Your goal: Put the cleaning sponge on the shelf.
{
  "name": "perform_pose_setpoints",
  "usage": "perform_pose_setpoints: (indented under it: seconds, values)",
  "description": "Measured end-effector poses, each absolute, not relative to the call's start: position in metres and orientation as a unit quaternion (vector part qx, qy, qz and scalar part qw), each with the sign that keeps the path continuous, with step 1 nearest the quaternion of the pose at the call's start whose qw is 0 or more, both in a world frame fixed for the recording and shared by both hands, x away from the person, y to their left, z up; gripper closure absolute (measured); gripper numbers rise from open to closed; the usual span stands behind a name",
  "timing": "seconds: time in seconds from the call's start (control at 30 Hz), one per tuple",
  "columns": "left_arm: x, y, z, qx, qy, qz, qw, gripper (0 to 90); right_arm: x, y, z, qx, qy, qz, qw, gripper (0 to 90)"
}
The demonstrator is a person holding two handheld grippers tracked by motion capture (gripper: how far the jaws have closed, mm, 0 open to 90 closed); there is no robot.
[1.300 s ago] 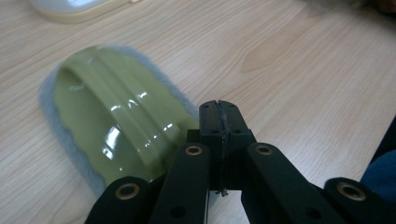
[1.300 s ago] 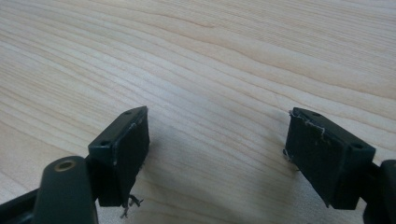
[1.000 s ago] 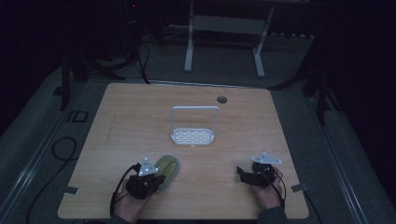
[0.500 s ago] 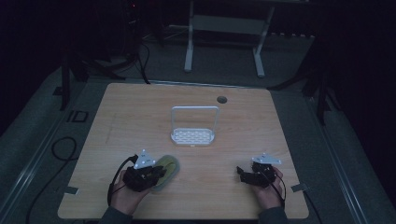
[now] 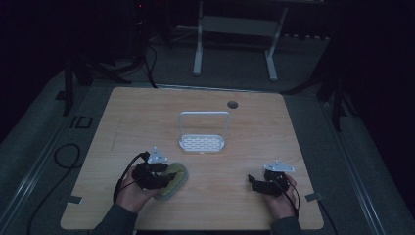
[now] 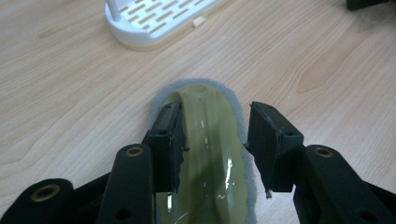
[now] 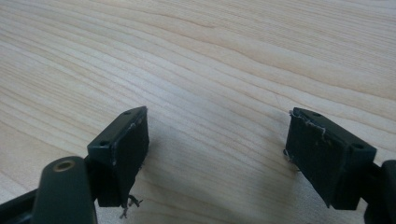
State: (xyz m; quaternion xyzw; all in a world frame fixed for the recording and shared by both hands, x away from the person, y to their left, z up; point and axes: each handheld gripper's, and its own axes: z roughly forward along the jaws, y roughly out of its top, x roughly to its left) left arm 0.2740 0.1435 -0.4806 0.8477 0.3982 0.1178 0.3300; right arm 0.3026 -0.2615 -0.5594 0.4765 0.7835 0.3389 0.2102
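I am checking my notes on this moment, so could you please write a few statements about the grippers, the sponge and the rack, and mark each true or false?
1. The yellow-green oval sponge with a grey felt rim lies flat on the light wooden table. True.
2. The left gripper clamps the sponge. False: its jaws have just been opening and stand apart, with the sponge below and between them.
3. The white slotted plastic rack with a hoop handle holds the sponge. False: it is empty.
4. The right gripper is open over bare wood. True.
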Motion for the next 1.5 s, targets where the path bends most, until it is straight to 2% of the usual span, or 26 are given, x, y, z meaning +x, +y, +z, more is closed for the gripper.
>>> perform_pose_setpoints:
  seconds: [0.73,1.5]
  values:
    - [0.302,0.134,-0.473,0.886,0.394,0.064,0.235,53.7,0.303,-0.261,-0.56,0.477,0.783,0.339,0.21,21.0]
    - [0.324,0.118,-0.475,0.906,0.399,0.0,0.144,59.5,0.303,-0.261,-0.56,0.477,0.783,0.34,0.21,21.0]
